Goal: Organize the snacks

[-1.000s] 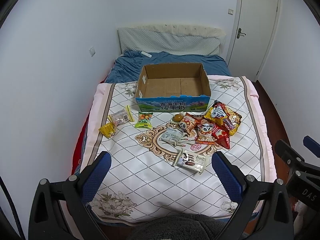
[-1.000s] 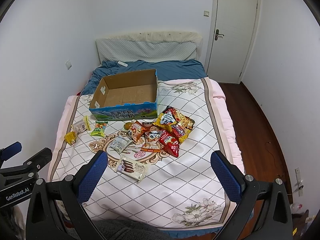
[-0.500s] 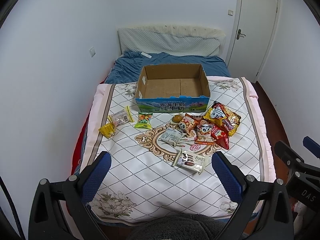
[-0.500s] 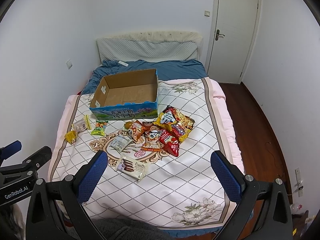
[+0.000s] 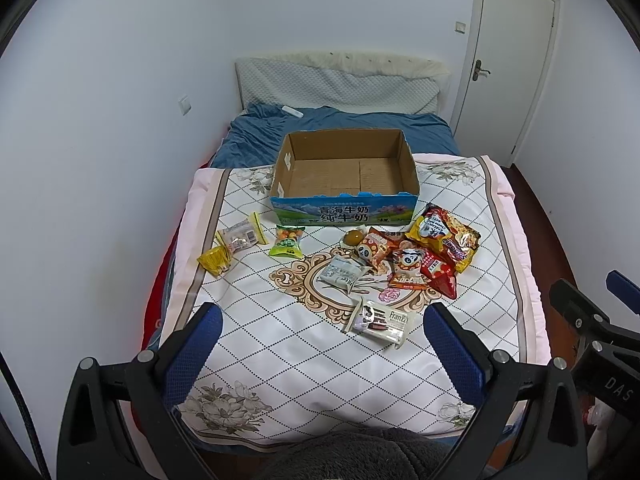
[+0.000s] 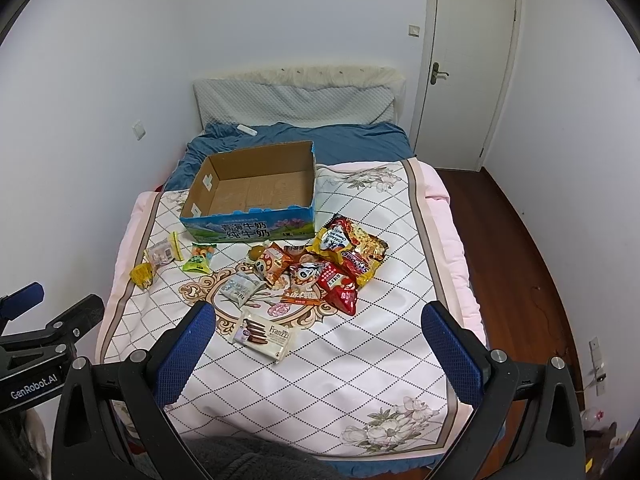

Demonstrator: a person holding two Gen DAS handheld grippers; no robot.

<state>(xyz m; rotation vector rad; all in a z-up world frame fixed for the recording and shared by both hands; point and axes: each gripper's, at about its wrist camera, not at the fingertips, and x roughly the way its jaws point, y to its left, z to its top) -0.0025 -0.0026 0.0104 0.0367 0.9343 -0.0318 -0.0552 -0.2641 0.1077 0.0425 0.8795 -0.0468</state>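
Note:
An empty cardboard box (image 5: 345, 172) (image 6: 256, 190) with a blue printed front stands on the quilt, far from both grippers. In front of it lie loose snacks: a white Franzzi wafer pack (image 5: 380, 321) (image 6: 265, 334) nearest me, a grey-white packet (image 5: 341, 273), panda packets (image 5: 408, 267), a red packet (image 5: 440, 276), a yellow-red bag (image 5: 444, 236) (image 6: 349, 249), a green packet (image 5: 287, 241) and yellow packets (image 5: 224, 248) at the left. My left gripper (image 5: 322, 354) hangs open above the quilt's near edge, holding nothing. My right gripper (image 6: 318, 350) is likewise open and empty.
The snacks lie on a white diamond-pattern quilt (image 5: 280, 340) over a bed with blue sheets (image 5: 264, 132) and a padded headboard. A white wall runs along the bed's left side. A closed door (image 6: 468, 60) and wooden floor (image 6: 516, 264) are on the right.
Both views have shifted slightly, with the box and snacks sitting a little lower in frame. Nothing on the bed has moved and both grippers stay open.

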